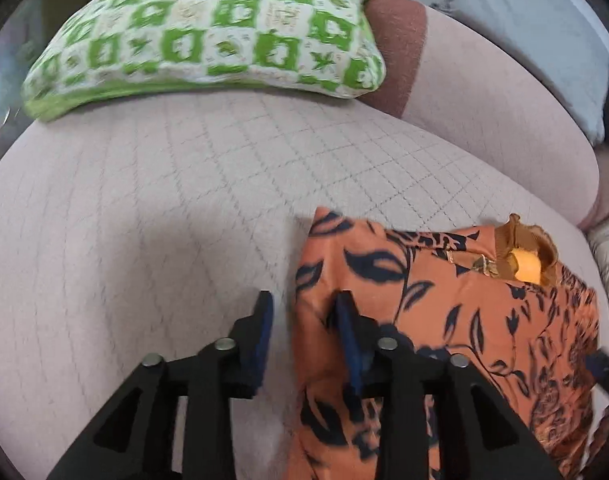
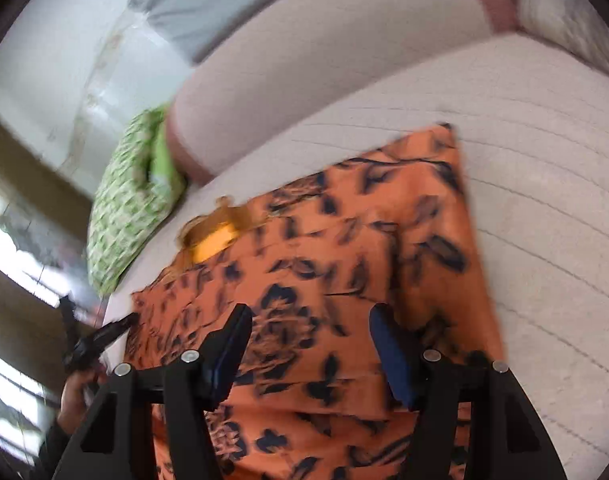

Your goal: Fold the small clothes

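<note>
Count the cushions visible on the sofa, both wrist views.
1 clearly: the green-and-white patterned cushion at the far end of the quilted sofa seat, beyond the orange garment. A pale blurred shape at the opposite end may be another; can't confirm.

Sofa, pale pink quilted seat, matching backrest; green-and-white patterned cushion; pale wall; bright window.

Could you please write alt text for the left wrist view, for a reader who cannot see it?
The left gripper straddles the left edge of an orange garment with dark leaf print, lying on a pale quilted sofa seat; the picture is too blurred to tell whether it grips the cloth. A green-and-white patterned cushion lies behind.
</note>
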